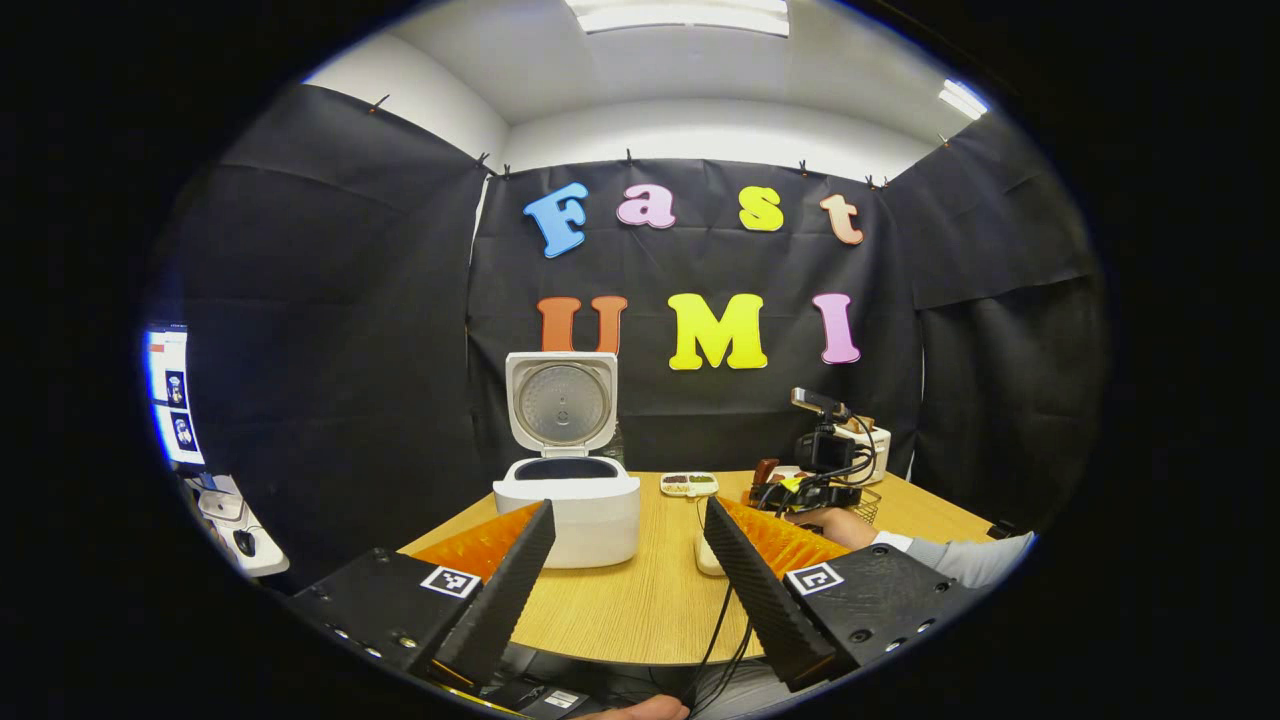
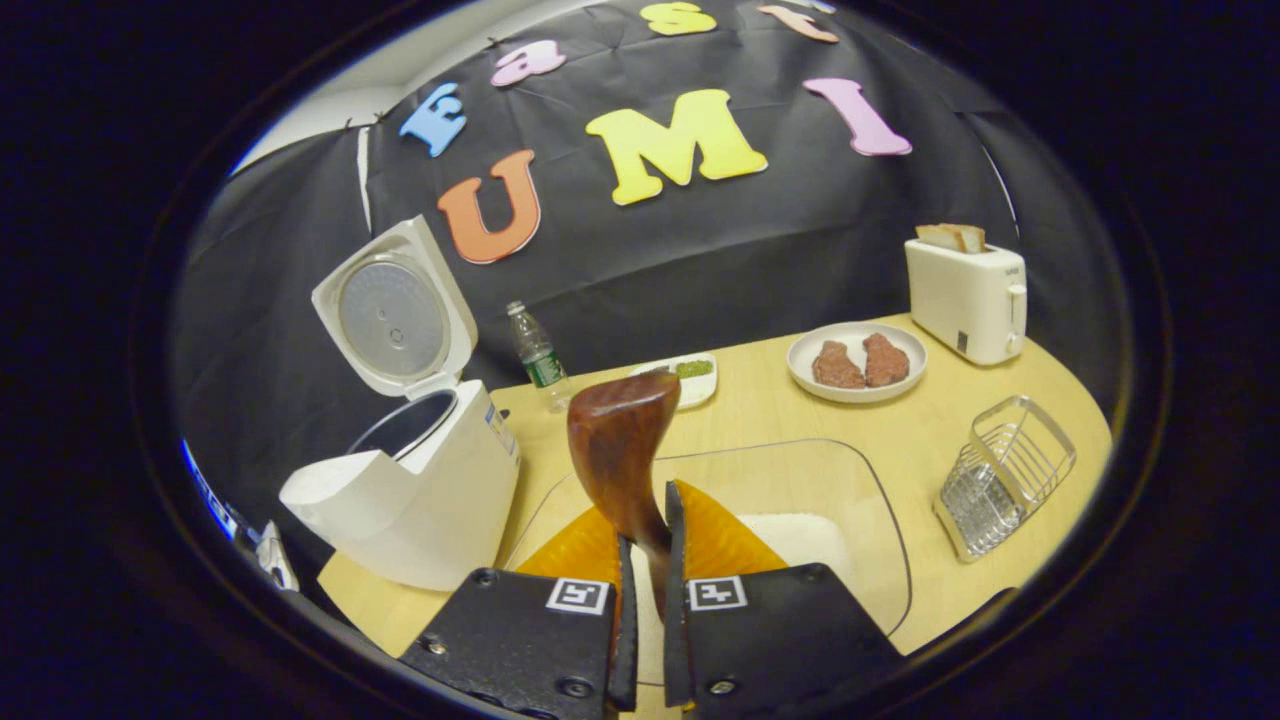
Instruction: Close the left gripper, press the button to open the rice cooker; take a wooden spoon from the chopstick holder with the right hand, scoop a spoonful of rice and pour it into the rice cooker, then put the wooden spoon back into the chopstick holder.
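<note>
In the right gripper view, the right gripper (image 2: 645, 600) is clamped on the handle of the wooden spoon (image 2: 618, 450), whose bowl rises above the fingertips over a clear container (image 2: 880, 520) of rice. The left gripper (image 1: 625, 560) has its fingers spread apart with nothing between them. Beyond stands the rice cooker (image 1: 567, 500), lid up. Its label is too small to read.

You work inside a booth hung with black cloth walls (image 1: 330, 330), clipped along the top. Above them you see a white ceiling (image 1: 640, 70) with bright strip lights (image 1: 685, 15). A light wooden counter (image 1: 650, 590) fills the middle.
</note>
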### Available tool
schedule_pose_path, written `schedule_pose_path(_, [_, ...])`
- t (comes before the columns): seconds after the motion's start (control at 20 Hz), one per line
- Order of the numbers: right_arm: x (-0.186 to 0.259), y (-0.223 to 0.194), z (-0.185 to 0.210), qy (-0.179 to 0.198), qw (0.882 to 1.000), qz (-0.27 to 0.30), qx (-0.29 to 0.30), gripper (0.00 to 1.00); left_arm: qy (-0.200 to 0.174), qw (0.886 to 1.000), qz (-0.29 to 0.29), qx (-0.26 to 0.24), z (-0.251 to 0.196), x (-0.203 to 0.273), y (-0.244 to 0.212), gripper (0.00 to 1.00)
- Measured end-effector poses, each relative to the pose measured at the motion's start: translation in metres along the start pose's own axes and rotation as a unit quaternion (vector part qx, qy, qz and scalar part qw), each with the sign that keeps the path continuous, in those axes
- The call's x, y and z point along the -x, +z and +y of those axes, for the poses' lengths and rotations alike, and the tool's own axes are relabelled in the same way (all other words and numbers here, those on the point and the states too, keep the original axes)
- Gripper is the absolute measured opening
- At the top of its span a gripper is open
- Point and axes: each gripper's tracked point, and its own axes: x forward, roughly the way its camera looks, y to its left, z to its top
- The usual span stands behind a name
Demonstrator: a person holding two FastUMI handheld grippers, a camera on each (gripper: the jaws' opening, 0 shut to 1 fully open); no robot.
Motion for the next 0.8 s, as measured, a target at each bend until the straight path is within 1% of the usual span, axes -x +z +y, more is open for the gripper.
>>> schedule_pose_path(0.05, [0.002, -0.001, 0.0, 0.009, 0.999, 0.009, -0.03, 0.16, 0.0, 1.0, 0.001, 0.001, 0.001, -0.001, 0.0, 0.95])
schedule_pose_path(0.15, [0.002, 0.0, -0.006, 0.023, 0.995, 0.029, -0.097, 0.15, -0.001, 1.0, 0.001, -0.002, 0.002, 0.0, 0.0, 0.95])
schedule_pose_path(0.3, [0.006, 0.005, -0.013, 0.04, 0.982, 0.042, -0.178, 0.15, 0.003, 1.0, 0.001, -0.005, 0.006, -0.001, -0.001, 0.95])
schedule_pose_path(0.4, [0.01, 0.015, -0.019, 0.056, 0.977, 0.028, -0.204, 0.15, 0.002, 1.0, 0.003, -0.004, 0.005, -0.001, -0.001, 0.95])
schedule_pose_path(0.5, [0.019, 0.026, -0.021, 0.073, 0.968, 0.013, -0.238, 0.15, 0.001, 1.0, 0.005, -0.008, 0.005, -0.004, -0.003, 0.95])
schedule_pose_path(0.7, [0.032, 0.043, -0.036, 0.099, 0.948, -0.011, -0.301, 0.14, 0.0, 1.0, 0.01, -0.014, 0.002, -0.005, -0.007, 0.95])
schedule_pose_path(0.8, [0.033, 0.051, -0.041, 0.116, 0.934, -0.023, -0.336, 0.14, -0.001, 1.0, 0.012, -0.018, 0.001, -0.007, -0.008, 0.95])
